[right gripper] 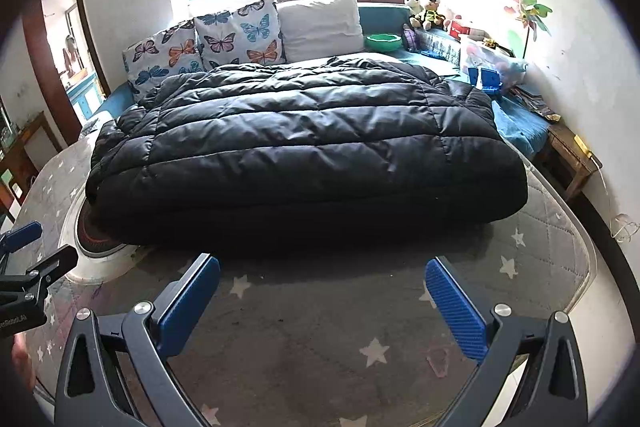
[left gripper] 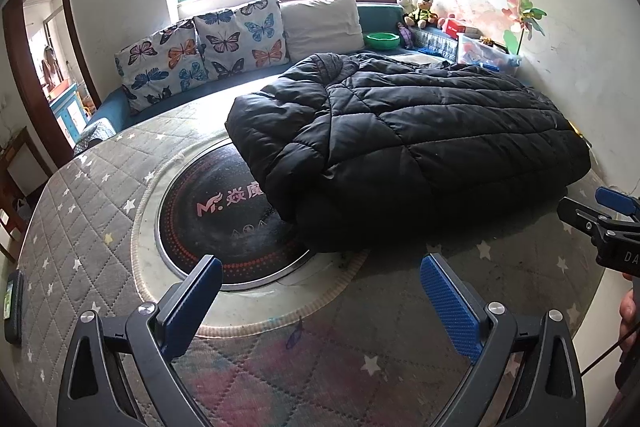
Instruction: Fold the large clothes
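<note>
Blue fingers (left gripper: 448,307) on the left gripper (left gripper: 320,303) stand wide apart, holding nothing; same story for the right gripper (right gripper: 322,307), spread and empty over the quilted worktop (right gripper: 304,339); just ahead of both lies the black puffer coat (right gripper: 304,147), already bundled into a fat rectangle, its near edge short of the fingertips, not touching; it looks light, soft and springy, slick-shelled, likely to puff back open; best taken at the near corners, pinching deep through the layers; beyond it, butterfly cushions (left gripper: 200,47) along the sofa.
</note>
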The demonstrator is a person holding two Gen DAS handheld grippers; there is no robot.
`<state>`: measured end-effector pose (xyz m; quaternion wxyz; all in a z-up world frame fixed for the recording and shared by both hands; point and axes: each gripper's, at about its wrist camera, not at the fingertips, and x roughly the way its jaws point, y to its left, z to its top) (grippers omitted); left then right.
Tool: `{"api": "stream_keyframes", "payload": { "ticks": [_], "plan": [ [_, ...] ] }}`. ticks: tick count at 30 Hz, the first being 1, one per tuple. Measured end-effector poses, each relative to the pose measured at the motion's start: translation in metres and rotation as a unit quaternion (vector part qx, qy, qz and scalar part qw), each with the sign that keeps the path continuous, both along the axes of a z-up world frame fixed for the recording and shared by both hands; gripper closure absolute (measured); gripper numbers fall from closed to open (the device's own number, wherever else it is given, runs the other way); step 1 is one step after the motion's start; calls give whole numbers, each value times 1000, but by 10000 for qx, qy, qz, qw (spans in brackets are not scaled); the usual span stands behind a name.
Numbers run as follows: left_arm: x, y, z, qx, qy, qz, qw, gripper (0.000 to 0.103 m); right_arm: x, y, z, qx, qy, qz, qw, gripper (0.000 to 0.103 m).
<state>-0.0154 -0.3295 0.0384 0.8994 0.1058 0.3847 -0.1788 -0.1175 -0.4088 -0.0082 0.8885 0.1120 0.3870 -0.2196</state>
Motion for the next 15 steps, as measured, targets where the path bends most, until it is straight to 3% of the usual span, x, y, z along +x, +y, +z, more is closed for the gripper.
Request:
{"api": "stream_keyframes", "payload": {
  "ticks": [15],
  "plan": [
    [-4,4,1,-63,1,-19,10000,0,7,15,4,-138,55,122,9998,0]
  ]
}}
